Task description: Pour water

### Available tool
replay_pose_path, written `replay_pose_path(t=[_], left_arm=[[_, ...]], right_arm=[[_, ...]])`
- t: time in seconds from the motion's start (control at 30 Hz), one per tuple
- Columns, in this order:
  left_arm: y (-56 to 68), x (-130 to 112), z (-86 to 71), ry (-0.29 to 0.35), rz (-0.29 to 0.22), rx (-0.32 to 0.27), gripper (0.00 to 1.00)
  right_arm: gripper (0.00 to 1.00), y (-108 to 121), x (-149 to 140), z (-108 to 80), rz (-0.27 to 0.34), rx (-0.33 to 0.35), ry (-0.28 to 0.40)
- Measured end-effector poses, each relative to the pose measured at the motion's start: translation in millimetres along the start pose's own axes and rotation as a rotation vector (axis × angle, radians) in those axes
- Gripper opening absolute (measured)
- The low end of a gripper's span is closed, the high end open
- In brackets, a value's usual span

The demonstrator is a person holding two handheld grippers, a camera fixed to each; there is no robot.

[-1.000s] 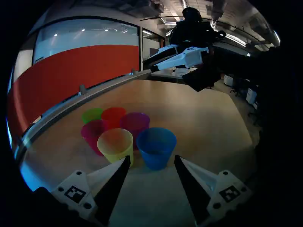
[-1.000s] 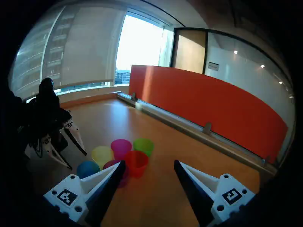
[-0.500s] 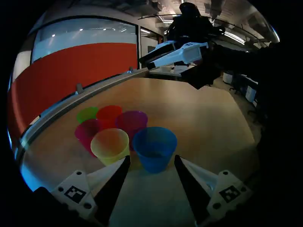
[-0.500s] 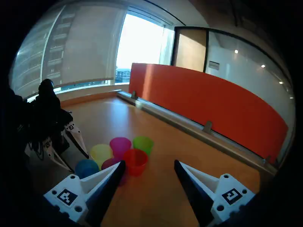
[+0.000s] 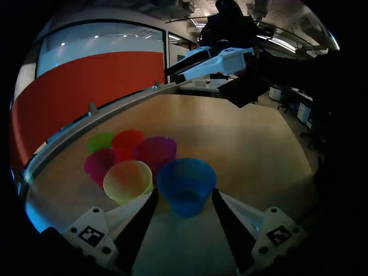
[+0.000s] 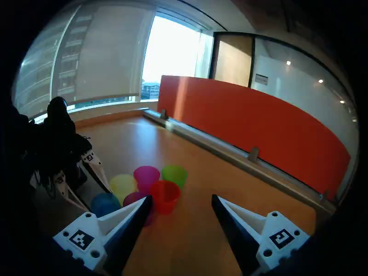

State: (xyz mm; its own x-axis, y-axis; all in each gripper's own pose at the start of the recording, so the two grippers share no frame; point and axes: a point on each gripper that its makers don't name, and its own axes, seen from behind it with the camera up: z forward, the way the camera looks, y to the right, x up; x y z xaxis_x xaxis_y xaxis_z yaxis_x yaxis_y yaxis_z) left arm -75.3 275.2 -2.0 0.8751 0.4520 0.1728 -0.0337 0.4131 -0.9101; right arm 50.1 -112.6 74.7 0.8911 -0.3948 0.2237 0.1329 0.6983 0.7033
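Observation:
A cluster of several plastic cups stands on the wooden table point(image 5: 239, 138). In the left gripper view the blue cup point(image 5: 186, 186) sits nearest, between the open fingertips of my left gripper point(image 5: 184, 194), which do not press on it. Beside it are the yellow cup point(image 5: 128, 180) and the purple cup point(image 5: 155, 152), with pink, red point(image 5: 126, 140) and green ones behind. My right gripper point(image 5: 174, 77) hovers high above the table's far side. In the right gripper view my right gripper point(image 6: 181, 198) is open and empty, with the red cup point(image 6: 164, 195) just ahead and the left gripper point(image 6: 95, 197) at the blue cup point(image 6: 104, 203).
A metal rail point(image 5: 92, 115) and an orange wall panel point(image 6: 257, 119) run along the table's far edge. A person's dark sleeve point(image 6: 50, 142) holds the left gripper. Bare wood stretches right of the cups point(image 6: 216, 184). A bright window point(image 6: 170, 55) lies beyond.
My left gripper has moved forward, so the blue cup now sits between its fingertips. The right gripper has hardly shifted.

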Motion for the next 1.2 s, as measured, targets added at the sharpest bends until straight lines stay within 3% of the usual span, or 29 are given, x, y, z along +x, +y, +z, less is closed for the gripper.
replay_pose_path(t=[0.47,1.2], left_arm=[[-0.3,3.0,11.4,0.009,-0.009,-0.011,0.86],[-2.9,4.2,22.0,-0.064,0.042,-0.014,0.86]], right_arm=[[1.0,-4.6,-1.7,8.6,-0.007,0.016,-0.011],[1.0,-5.7,-7.5,15.3,-0.003,0.025,-0.019]])
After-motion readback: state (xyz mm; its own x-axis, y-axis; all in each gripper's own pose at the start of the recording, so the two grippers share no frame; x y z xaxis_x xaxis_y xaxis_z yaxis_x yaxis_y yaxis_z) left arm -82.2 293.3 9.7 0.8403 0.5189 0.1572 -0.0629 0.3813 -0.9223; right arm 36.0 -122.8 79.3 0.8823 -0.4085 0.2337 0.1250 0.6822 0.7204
